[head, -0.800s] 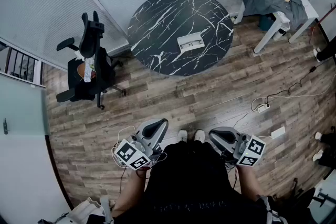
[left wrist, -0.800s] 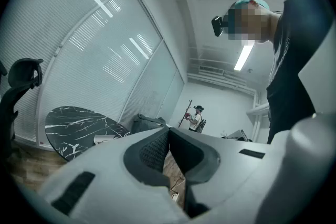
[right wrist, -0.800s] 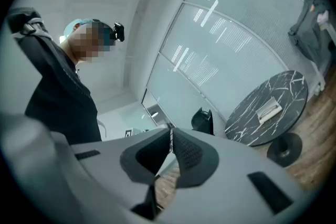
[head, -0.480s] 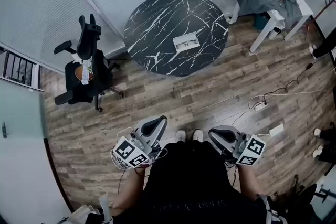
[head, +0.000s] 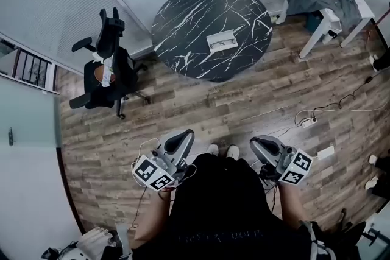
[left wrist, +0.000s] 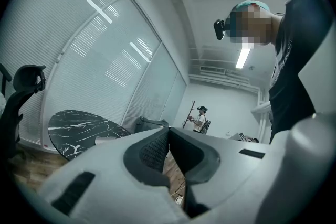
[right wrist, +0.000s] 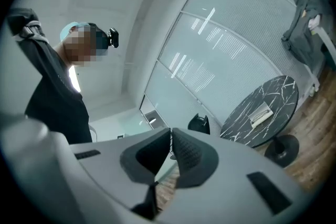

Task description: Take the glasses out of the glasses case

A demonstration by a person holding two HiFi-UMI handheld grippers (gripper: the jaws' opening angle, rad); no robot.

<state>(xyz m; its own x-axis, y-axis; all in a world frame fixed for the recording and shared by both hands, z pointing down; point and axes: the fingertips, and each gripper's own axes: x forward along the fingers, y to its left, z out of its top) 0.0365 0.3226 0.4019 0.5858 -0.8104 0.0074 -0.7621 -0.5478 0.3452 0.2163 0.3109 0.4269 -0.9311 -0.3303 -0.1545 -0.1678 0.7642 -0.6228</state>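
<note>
Left tongs (head: 181,140) and right tongs (head: 259,146) are both pressed together, empty — glasses case (head: 221,41) lies well ahead on the desk (head: 183,15).

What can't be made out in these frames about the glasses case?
- Head view: the glasses case on the table is too small, so its contents cannot be told.
- Right gripper view: the case is far off and its contents are unreadable.
- Left gripper view: the case is partly hidden behind the left gripper.

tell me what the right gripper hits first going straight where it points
Nothing near; the right gripper, jaws shut, aims about at the office chair by the glass wall, not the table. Depth unclear.
</note>
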